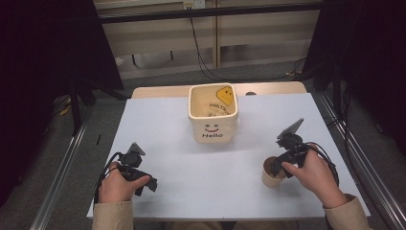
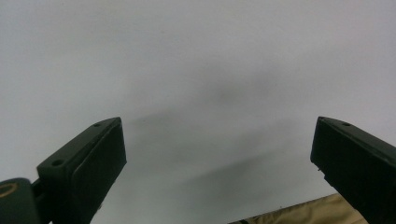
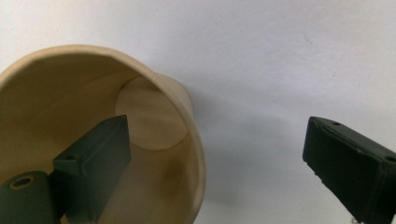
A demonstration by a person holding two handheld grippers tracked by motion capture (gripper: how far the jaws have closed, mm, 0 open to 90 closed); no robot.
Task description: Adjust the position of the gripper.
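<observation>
here the paper cup [image 1: 273,175] stands upright on the white surface [image 1: 191,158], at the near right, just under the person's right hand [image 1: 313,175]. well apart from it, at the middle far side of the surface, stands a cream bin [image 1: 213,115] with a smiley and "hello" on its front.

right gripper [image 3: 212,163]: jaws wide apart and straddling the cup's wall, one jaw down inside the cup, the other outside over bare surface. the pads do not press on the wall yet, so nothing is held. in the right gripper view the cup [image 3: 100,135] is seen from above; it is empty, bottom disc plainly visible.

left gripper [image 2: 217,158]: jaws spread, nothing between them, bare surface below. in the high view it sits at the near left in the left hand [image 1: 117,184].

handling, judged: thin paper, very light, so it will lift with almost no load and could tip or skid at a nudge. the wall is soft and will crease or go oval under a hard pinch; the rolled rim is the stiffest part. best hold looks like a wall pinch just below the rim, as now lined up, closed gently. the surface of the paper seems matt, so slip is a minor risk.
</observation>
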